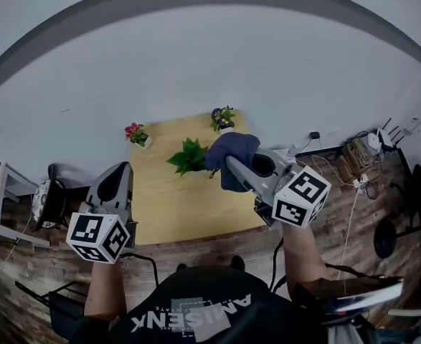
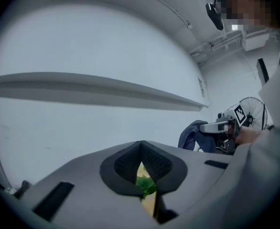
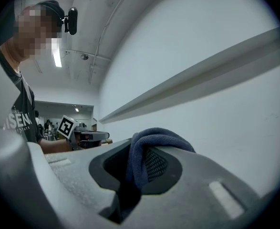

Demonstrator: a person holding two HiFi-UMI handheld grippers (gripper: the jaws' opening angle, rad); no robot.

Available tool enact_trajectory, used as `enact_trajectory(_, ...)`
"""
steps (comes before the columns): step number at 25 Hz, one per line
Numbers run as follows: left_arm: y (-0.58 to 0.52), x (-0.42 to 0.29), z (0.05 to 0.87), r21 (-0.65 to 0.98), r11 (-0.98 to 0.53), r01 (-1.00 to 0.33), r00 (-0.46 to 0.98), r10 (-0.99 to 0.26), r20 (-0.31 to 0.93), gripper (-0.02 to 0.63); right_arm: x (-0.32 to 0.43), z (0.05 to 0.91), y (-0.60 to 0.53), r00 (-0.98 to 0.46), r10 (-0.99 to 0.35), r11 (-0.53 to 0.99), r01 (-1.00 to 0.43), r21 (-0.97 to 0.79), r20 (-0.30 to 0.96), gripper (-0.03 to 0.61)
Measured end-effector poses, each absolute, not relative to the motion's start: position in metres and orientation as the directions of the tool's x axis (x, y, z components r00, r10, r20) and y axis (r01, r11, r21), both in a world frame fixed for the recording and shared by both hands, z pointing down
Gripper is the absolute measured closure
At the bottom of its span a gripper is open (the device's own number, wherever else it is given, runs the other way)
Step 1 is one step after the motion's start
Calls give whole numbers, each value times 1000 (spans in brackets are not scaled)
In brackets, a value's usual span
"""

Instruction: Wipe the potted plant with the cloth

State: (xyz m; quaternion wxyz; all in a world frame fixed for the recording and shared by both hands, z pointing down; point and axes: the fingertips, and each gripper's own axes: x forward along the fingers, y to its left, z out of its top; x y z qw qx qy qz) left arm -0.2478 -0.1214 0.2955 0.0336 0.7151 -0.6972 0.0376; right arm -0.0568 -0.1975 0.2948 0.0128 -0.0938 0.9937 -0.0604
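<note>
1. White wall with a grey band along its foot backs a pale wooden table (image 1: 196,210) that stands on a plank floor. Cables (image 1: 353,160) lie tangled off to the right.
2. Three small pots stand on the table. The green potted plant (image 1: 188,156) is in the middle towards the back, a pink-flowered plant (image 1: 136,134) is at the far left corner, and a purple-flowered plant (image 1: 223,118) is at the far edge.
3. The right gripper (image 1: 240,170) is clenched on a dark blue cloth (image 1: 233,153). The cloth bunches over the jaw tips and hangs below them.
4. The left gripper (image 1: 117,172) has its jaws pressed together on nothing. The green in the slit between them is the plant farther off. This gripper sits by the table's left edge, well apart from the green potted plant.
5. In the head view the green potted plant lies just left of the cloth, and its leaves meet the cloth's edge. Whether the two actually touch cannot be told.
6. Likely risks:
   - The thick wad of cloth could shove the light pot over or bend the leaves if it is pushed in from the side, since the left gripper is not steadying the pot.
   - A loose fold might snag on the leaves and drag the plant.
   - The purple-flowered plant stands near enough to be clipped on a wide sweep.
</note>
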Motion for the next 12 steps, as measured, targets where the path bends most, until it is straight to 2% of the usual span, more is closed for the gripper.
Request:
enact_trajectory(2, -121, -251, 289, -41, -18, -999, 13, -994, 107, 612, -61, 292, -200, -982, -189, 974, -186, -130, -17, 534)
enact_trajectory(7, -126, -257, 286, -12, 13, -1000, -14, -991, 130, 612, -64, 284, -204, -979, -200, 971, -194, -138, -37, 534)
enact_trajectory(12, -121, -260, 290, -21, 72, -997, -74, -993, 94, 612, -63, 289, -207, -964, -265, 959, -260, -115, -33, 534)
